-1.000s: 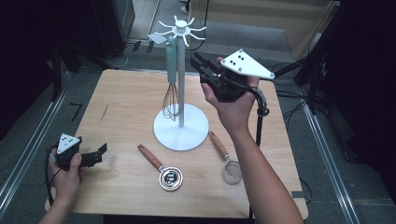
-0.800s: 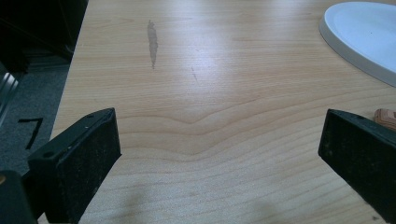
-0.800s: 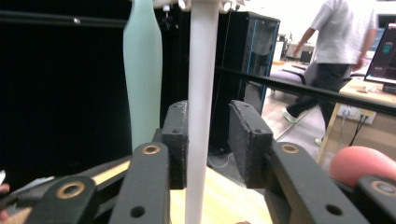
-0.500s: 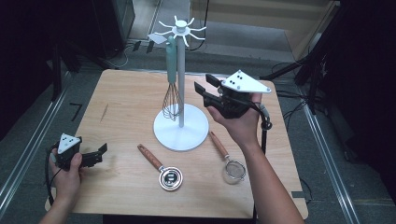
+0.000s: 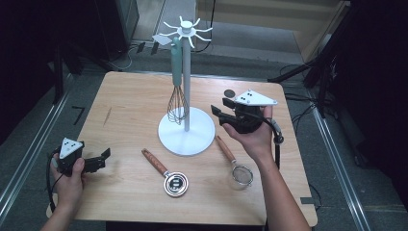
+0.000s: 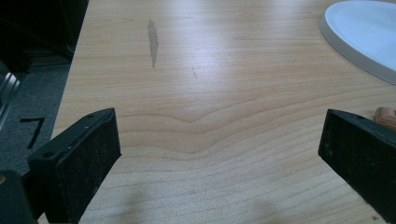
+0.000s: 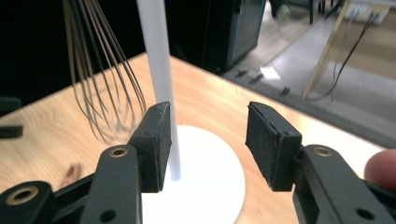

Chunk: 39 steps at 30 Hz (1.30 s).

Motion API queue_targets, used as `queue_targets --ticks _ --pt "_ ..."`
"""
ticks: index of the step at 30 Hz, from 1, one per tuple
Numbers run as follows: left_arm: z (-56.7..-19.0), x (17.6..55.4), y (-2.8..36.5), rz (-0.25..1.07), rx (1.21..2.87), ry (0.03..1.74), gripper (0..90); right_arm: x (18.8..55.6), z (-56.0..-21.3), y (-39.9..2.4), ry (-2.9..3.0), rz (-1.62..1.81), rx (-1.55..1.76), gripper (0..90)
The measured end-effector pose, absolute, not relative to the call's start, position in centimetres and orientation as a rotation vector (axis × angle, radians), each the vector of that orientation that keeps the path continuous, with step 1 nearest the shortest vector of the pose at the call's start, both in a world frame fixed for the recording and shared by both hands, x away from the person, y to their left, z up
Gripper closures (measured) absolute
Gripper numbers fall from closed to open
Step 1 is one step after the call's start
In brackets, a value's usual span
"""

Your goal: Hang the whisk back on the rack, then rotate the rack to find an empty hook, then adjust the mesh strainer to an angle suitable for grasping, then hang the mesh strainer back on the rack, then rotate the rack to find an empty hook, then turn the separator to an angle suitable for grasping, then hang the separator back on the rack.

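A white utensil stand [image 5: 186, 130] rises from the middle of the wooden table [image 5: 130, 101], and a whisk [image 5: 177, 101] with a teal handle hangs from one of its hooks. My right gripper [image 5: 220, 107] hovers just right of the stand's base and points left at the pole [image 7: 159, 70]. Its jaws have just been opening and are open with nothing between them [image 7: 208, 140]. The whisk wires [image 7: 102, 88] hang beyond the left jaw. My left gripper [image 5: 101, 160] rests low at the table's near left, open wide over bare wood [image 6: 219, 154].
A wooden-handled round scoop [image 5: 166, 174] lies in front of the stand. A small mesh strainer [image 5: 235, 166] with a wooden handle lies under my right forearm. The stand's base edge [image 6: 359, 42] shows far right in the left gripper view. A dark floor surrounds the table.
My right hand has come down from beside the pole to just right of the base, and its jaws have spread apart. The left hand has kept still.
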<state>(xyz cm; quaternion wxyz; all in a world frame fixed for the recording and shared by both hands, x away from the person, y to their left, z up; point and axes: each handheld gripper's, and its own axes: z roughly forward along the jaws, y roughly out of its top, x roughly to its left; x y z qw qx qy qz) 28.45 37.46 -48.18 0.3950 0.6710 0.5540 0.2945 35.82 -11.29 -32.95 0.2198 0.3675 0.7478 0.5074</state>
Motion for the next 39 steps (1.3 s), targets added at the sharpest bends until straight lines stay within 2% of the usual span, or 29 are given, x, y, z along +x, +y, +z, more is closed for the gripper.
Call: queue_targets --ticks 18,39 --pt "-48.2 28.4 37.5 0.750 1.701 1.406 0.0 37.3 -37.4 -13.4 2.224 1.176 1.238 52.2" --pt "-48.2 28.4 37.5 0.744 1.694 1.403 0.0 38.9 -40.3 -13.4 2.360 0.969 1.352 52.3"
